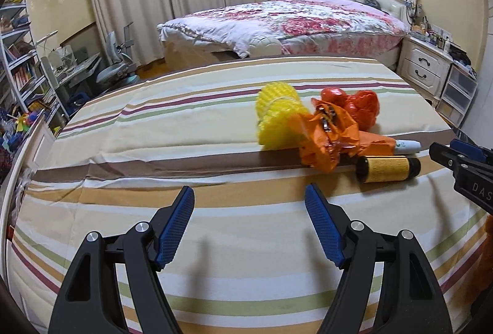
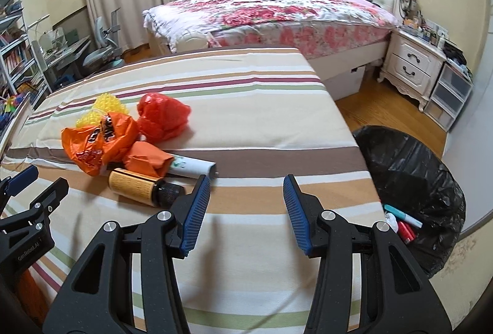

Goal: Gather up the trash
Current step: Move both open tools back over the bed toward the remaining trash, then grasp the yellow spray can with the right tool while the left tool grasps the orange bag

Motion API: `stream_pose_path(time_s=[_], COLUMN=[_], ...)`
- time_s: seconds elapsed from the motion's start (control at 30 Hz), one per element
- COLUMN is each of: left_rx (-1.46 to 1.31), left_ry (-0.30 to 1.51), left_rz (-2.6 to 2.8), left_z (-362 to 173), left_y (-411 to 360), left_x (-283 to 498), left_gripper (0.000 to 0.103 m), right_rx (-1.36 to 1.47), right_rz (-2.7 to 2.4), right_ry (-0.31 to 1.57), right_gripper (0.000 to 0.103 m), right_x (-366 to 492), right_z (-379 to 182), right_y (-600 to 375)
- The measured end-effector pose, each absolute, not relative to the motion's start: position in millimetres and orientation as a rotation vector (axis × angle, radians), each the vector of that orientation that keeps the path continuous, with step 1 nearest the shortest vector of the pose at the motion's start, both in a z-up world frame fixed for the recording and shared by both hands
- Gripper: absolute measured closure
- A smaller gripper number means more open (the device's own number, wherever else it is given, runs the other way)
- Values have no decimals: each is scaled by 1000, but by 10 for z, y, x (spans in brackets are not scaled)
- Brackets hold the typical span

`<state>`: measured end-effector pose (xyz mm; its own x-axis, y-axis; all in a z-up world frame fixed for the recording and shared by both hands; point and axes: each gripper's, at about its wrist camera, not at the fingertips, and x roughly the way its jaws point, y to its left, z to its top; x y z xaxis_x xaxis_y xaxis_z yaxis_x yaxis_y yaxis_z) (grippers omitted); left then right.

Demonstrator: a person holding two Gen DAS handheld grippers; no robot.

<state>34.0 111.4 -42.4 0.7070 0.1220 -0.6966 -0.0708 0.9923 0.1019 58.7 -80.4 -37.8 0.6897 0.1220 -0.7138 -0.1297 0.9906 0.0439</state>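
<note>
- While both tools hang above the striped cover (image 2: 246, 124), neither carries anything: the right gripper (image 2: 246, 204) has its blue pads spread wide apart, and the left gripper (image 1: 249, 226) is equally released, nothing between its fingers.
- Nearest to the right gripper, at about ten o'clock from it, lies a dark bottle (image 2: 144, 187) with a yellow-orange label; the print on that label is too small to read.
- Just behind the bottle, a white tube (image 2: 194, 166) pokes out from under the pile; it carries green markings I cannot make out.
- Touching both, farther back, sits a crumpled orange wrapper (image 2: 98, 143), then a red plastic bag (image 2: 163, 115) at roughly eleven o'clock, and a yellow knobbly foam net (image 2: 104, 110) beyond.
- At three o'clock from the right gripper, off the cover's edge, stands a bin lined with a black bag (image 2: 409, 167); a few small items already lie in it, including something teal and something red.
- Judging by this, collecting is partly done: some trash is binned, the whole pile on the cover is left.
- Readable writing: "GenRobot.AI" on the left gripper's body in the right wrist view, and "DAS" on the right gripper's body in the left wrist view.
</note>
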Motion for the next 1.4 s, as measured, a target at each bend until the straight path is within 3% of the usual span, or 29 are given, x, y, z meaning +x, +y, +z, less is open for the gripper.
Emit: stream_pose_path(time_s=[1.4], left_rx=[-64], left_ry=[783], left_rz=[259], left_z=[-446], left_y=[2001], left_x=[90], left_gripper=[31], right_rx=[-191], right_rz=[390], right_ry=[817], right_gripper=[55], right_x=[299], right_z=[-352], right_y=[362])
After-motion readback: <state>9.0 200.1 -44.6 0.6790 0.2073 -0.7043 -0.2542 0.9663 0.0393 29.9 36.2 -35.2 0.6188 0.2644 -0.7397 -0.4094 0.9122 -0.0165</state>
